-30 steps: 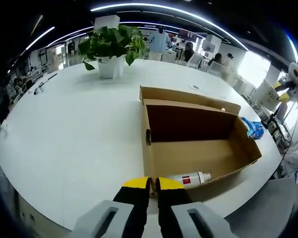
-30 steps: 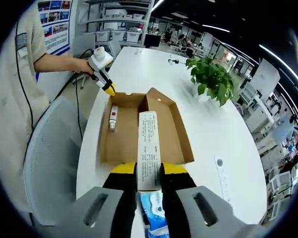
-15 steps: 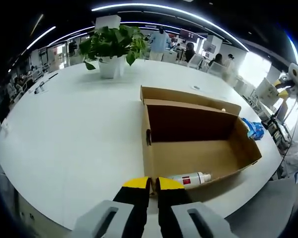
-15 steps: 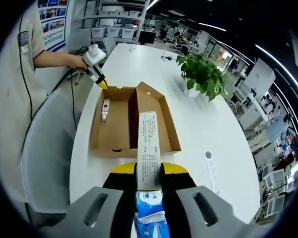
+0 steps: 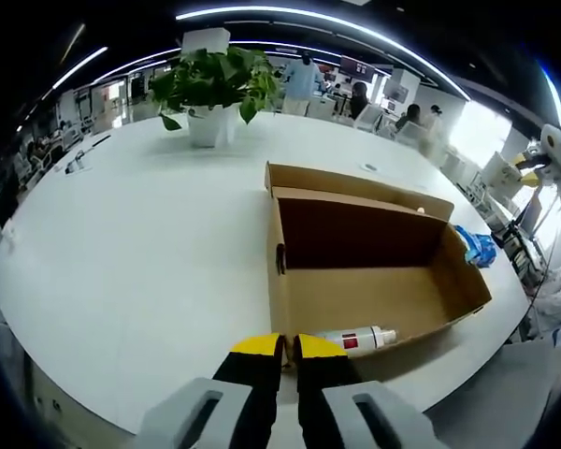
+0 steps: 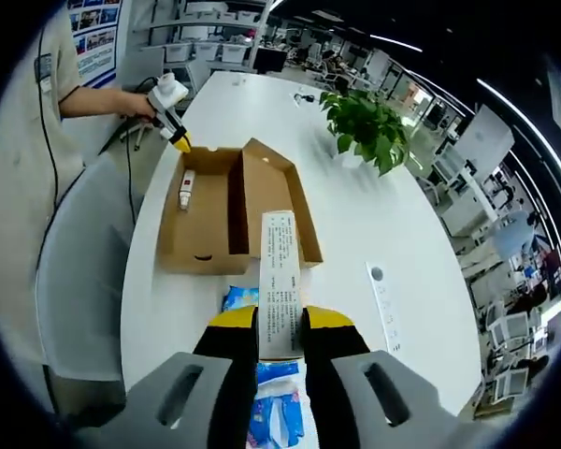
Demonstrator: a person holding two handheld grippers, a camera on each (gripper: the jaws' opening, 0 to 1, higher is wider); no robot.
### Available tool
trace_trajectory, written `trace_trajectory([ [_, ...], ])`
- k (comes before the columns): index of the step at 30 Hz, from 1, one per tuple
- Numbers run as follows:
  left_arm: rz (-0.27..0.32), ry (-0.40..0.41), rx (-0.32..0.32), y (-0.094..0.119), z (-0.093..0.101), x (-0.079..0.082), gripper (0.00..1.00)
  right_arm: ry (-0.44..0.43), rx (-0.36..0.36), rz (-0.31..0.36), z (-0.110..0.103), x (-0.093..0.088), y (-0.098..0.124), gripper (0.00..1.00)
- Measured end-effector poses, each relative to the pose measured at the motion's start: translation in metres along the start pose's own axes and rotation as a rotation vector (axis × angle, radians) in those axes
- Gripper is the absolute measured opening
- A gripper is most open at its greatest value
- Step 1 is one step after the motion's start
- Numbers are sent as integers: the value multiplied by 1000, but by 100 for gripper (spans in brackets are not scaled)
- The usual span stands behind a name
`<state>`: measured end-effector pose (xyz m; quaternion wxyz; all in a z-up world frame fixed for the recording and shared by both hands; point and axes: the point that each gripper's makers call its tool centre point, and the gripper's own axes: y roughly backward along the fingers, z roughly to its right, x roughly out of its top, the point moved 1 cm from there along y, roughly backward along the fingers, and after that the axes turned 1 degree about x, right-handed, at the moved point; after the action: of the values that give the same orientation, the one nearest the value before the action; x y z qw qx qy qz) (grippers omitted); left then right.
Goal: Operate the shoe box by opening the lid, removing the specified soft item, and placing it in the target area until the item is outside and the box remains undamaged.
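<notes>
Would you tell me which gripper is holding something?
The right gripper, shut on the printed white box; the left gripper holds nothing, jaws together by the cardboard box.

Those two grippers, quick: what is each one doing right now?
Left gripper: shut, holding nothing, at the near edge of the cardboard box.
Right gripper: shut on a white printed paper strip.

Matt brown cardboard shoe box (image 5: 374, 271) on a smooth, faintly glossy white table (image 5: 140, 243) (plastic-looking).

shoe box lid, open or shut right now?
Open. The shoe box has its lid swung back and its inside is exposed, with a small white bottle lying on the floor by the near wall.
</notes>
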<state>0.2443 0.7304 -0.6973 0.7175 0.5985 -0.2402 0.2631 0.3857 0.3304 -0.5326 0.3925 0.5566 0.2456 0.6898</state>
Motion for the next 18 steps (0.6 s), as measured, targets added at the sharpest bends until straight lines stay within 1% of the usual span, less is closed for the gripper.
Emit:
trace_trajectory([
  [7,-1,9,-4,0,-1,0,5,0,-9,-41,11,-19,3,15],
  [18,-1,14,-7,-1,0,0,5,-4,-14,-85,22,-39,3,15],
])
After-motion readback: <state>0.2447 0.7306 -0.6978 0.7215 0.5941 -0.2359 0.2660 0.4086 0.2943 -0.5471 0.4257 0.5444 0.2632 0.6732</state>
